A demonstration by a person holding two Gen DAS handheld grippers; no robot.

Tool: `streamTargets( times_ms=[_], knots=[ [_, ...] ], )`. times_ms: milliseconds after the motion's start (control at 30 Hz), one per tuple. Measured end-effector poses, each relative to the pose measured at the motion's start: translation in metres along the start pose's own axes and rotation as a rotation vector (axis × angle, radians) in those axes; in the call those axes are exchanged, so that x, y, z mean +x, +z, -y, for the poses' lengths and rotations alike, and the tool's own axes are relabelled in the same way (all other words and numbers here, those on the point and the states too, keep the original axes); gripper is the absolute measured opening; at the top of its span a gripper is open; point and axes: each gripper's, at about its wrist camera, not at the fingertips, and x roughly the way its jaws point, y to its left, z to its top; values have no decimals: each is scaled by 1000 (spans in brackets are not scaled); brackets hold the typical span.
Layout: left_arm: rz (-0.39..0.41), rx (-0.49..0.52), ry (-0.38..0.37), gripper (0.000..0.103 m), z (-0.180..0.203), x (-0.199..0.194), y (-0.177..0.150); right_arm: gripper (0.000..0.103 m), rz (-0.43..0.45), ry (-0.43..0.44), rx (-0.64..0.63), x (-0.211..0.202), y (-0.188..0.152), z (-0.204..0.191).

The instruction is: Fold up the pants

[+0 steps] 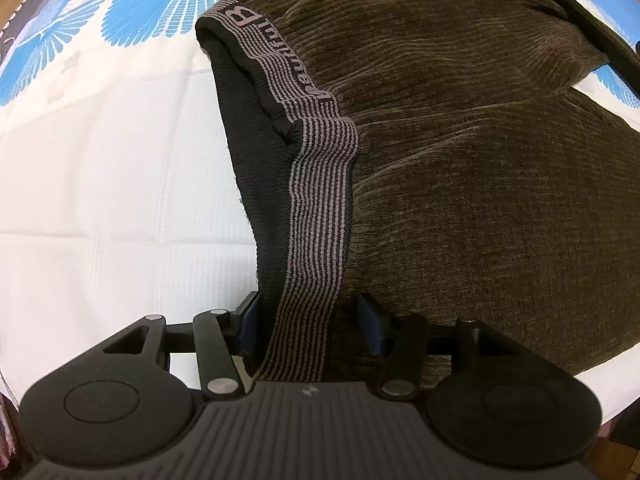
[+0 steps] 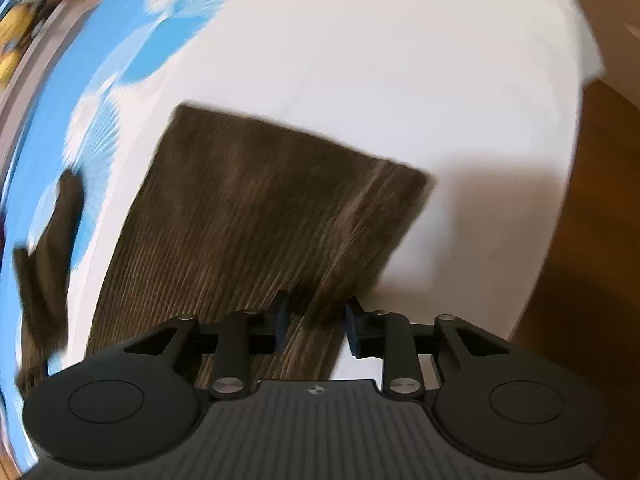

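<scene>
Brown ribbed pants (image 1: 480, 152) with a grey-and-black striped waistband (image 1: 320, 208) lie on a white and blue sheet (image 1: 100, 200). In the left wrist view my left gripper (image 1: 310, 316) has its jaws apart on either side of the waistband, which runs between them. In the right wrist view, which is blurred, my right gripper (image 2: 316, 320) straddles the edge of a pant leg (image 2: 260, 216) with its jaws apart; the leg's hem lies farther ahead. Whether either pad presses the cloth is unclear.
The sheet (image 2: 380, 80) has a blue fan pattern along its far side. A wooden surface (image 2: 592, 240) shows past the sheet's right edge. Coloured clutter (image 2: 24, 20) sits at the far left corner.
</scene>
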Motion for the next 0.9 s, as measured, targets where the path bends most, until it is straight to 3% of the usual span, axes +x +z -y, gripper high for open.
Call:
streamTargets(
  times_ms=[100, 133, 167, 300, 700, 900],
  knots=[
    [3, 11, -7, 56, -1, 2, 0, 30, 18, -22, 25, 4, 7, 5],
    [6, 26, -5, 52, 0, 2, -1, 17, 28, -38, 15, 5, 8, 6],
    [11, 47, 1, 50, 1, 1, -3, 12, 38, -67, -3, 5, 10, 3],
    [24, 117, 34, 24, 6, -5, -10, 7, 111, -85, -17, -3, 13, 0],
    [-14, 169, 33, 23, -2, -6, -23, 7, 101, -247, -113, 7, 4, -13],
    [19, 104, -9, 37, -19, -9, -16, 9, 86, -262, -164, 12, 6, -19]
  ],
)
